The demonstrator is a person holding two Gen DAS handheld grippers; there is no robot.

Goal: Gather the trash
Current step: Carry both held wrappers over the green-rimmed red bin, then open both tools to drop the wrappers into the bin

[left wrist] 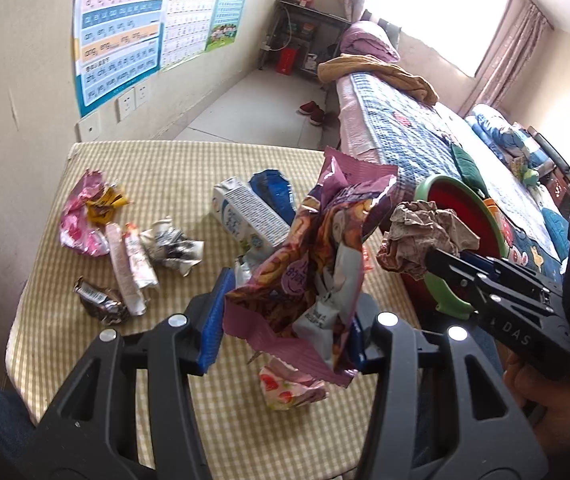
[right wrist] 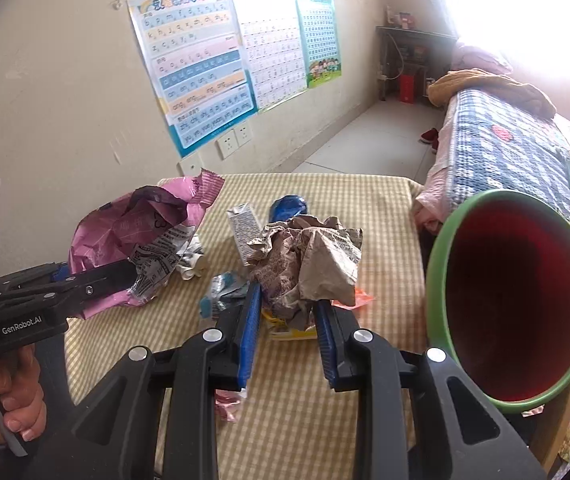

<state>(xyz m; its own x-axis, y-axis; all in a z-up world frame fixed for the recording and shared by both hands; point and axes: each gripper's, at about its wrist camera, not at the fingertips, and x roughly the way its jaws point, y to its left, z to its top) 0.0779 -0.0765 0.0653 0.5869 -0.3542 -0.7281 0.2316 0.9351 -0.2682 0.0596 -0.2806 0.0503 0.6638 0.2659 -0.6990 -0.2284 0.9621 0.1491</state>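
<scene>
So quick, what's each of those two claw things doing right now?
Left gripper: closed on a purple snack bag, lifted off the table.
Right gripper: closed on a crumpled brown paper wad, beside the green-rimmed bin.

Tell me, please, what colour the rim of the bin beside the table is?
Green, around a dark red inside; the bin shows best in the right wrist view.

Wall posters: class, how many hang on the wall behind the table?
3, side by side: the pinyin chart on the left, the white table chart in the middle, the green-bordered chart on the right. None looks hidden.
</scene>
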